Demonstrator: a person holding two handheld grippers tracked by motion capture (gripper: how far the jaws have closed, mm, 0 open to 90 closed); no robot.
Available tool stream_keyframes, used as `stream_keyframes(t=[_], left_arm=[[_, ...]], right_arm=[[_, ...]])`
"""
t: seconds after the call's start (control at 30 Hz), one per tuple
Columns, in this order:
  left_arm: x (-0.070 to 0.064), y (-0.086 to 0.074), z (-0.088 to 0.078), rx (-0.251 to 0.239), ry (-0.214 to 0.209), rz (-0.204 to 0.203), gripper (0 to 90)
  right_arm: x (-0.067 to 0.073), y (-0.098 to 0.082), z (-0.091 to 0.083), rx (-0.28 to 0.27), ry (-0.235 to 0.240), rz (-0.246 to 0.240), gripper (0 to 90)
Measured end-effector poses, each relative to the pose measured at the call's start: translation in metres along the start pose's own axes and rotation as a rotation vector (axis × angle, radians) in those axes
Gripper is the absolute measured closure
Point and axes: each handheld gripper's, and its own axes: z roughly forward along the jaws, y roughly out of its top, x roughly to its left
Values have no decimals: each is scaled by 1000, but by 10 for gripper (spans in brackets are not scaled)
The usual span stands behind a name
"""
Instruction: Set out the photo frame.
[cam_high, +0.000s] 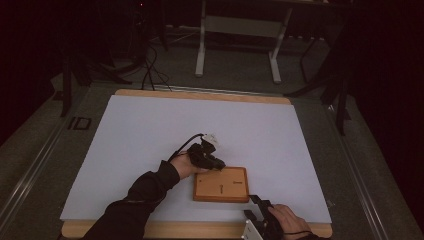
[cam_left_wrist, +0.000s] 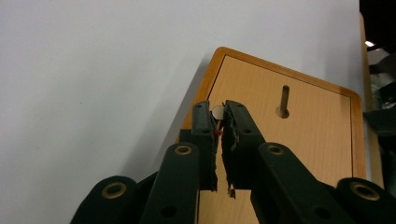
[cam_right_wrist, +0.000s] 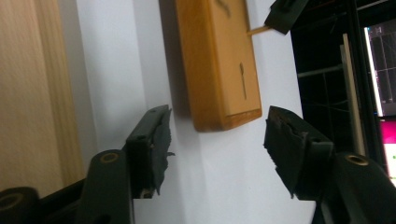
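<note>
A flat wooden block (cam_high: 222, 187) with narrow slots (cam_left_wrist: 283, 100) lies on the white board near its front edge. My left gripper (cam_high: 219, 166) hovers at the block's far left corner, shut on a thin pale wooden peg (cam_left_wrist: 217, 112). The peg's round end peeks out between the tips of that gripper (cam_left_wrist: 222, 109). In the right gripper view the same peg (cam_right_wrist: 258, 31) sticks out toward the block (cam_right_wrist: 219, 56). My right gripper (cam_high: 256, 200) is at the block's near right corner. Its jaws (cam_right_wrist: 217, 126) stand apart on either side of that corner, touching nothing.
The white board (cam_high: 150, 130) covers most of the wooden table (cam_high: 200, 94). A metal stand (cam_high: 201, 45) and cables are on the floor beyond the table. A lit monitor (cam_right_wrist: 383, 70) shows at the side in the right gripper view.
</note>
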Motion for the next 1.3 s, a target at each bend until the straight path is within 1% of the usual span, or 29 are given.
stream_keyframes(t=[0.03, 0.07, 0.1, 0.13, 0.2, 0.37, 0.4, 0.47, 0.53, 0.63, 0.77, 0.83, 0.9, 1.0, 1.1, 1.17, 1.2, 1.23, 1.27, 1.3], left_arm=[[1, 0, 0, -3, -2, -5, 838], [1, 0, 0, -2, -5, -4, 838], [1, 0, 0, -3, -7, -5, 838], [2, 0, 0, -5, -8, -10, 838], [2, 1, 0, 0, -11, -11, 839], [3, 1, 0, -3, -15, -18, 839], [4, 1, 0, -2, -16, -17, 839], [4, 1, 0, 1, -15, -17, 839], [4, 1, 0, 5, -18, -15, 839], [5, 2, 0, 7, -22, -17, 838], [4, 2, 0, 9, -21, -17, 838], [5, 2, 0, 7, -23, -24, 838], [5, 2, 0, 6, -23, -29, 839], [5, 2, 0, 5, -24, -27, 838], [4, 2, 0, 7, -21, -19, 837], [4, 2, 0, 12, -23, -7, 835], [4, 2, 0, 15, -27, -9, 831], [3, 2, 0, 15, -25, -2, 825], [2, 2, 0, 18, -15, 4, 814], [2, 2, -1, 14, -1, 5, 771]], right_arm=[[1, 0, 2, 10, -13, -20, 410], [2, -1, 4, 11, -12, -29, 434], [3, -1, 5, 8, -27, -44, 451], [4, -2, 6, 6, -46, -68, 459], [8, -3, 11, 5, -86, -132, 492], [11, -3, 21, 14, -104, -202, 539], [12, -3, 23, 15, -114, -217, 560], [13, -3, 25, 12, -119, -236, 587], [14, -3, 26, 9, -138, -256, 602], [15, -1, 28, 6, -152, -273, 616], [16, -1, 31, 2, -157, -283, 626], [16, 0, 31, -5, -162, -272, 634], [16, 1, 31, -7, -170, -278, 658], [17, 0, 31, -10, -170, -284, 664], [18, 0, 31, -10, -170, -287, 668], [18, -1, 31, -15, -164, -286, 667], [18, -1, 31, -16, -157, -292, 667], [18, -1, 31, -15, -158, -296, 666], [18, -1, 31, -15, -154, -299, 666], [18, -1, 31, -15, -151, -299, 666]])
